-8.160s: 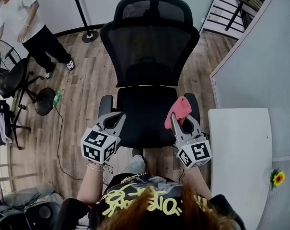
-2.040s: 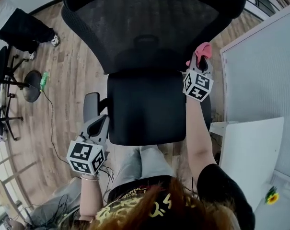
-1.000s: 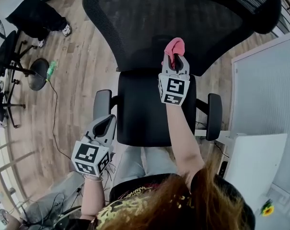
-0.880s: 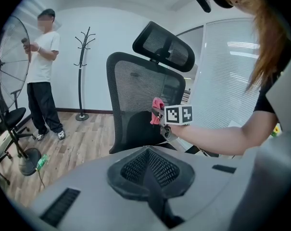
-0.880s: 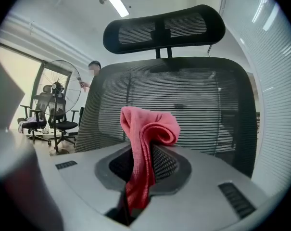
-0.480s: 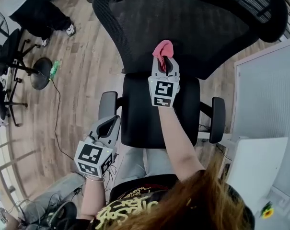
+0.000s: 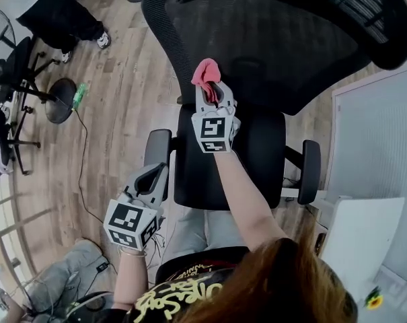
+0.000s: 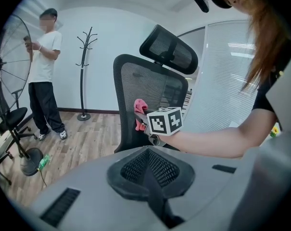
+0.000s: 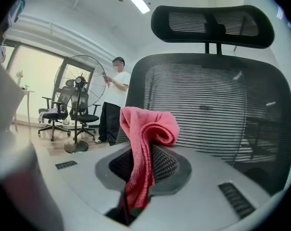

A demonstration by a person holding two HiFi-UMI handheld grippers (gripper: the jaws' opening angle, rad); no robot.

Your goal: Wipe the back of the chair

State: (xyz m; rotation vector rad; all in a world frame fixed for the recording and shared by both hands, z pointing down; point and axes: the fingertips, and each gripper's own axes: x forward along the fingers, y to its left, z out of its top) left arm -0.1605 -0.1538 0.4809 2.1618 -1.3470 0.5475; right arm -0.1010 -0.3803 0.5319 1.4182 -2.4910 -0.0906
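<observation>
The black mesh chair back (image 7: 277,46) fills the top of the head view, with the seat (image 7: 257,160) below it. My right gripper (image 7: 212,90) is shut on a pink cloth (image 7: 205,75) and holds it against the lower left part of the back. In the right gripper view the cloth (image 9: 147,129) bunches out of the jaws, with the mesh back (image 9: 208,105) close behind it. My left gripper (image 7: 151,175) hangs low beside the left armrest (image 7: 157,147), shut and holding nothing. From the left gripper view the cloth (image 8: 140,107) shows in front of the chair back (image 8: 145,88).
A person in a white shirt (image 8: 42,76) stands at the left near a coat stand (image 8: 83,71). A floor fan (image 9: 80,95) and other office chairs (image 7: 25,79) stand at the left. A green bottle (image 7: 80,94) lies on the wood floor. A white desk (image 7: 364,234) and a partition (image 7: 385,133) are at the right.
My right gripper has carried the pink cloth leftward across the chair back, from its right edge to its lower left part. The left gripper has stayed low by the armrest.
</observation>
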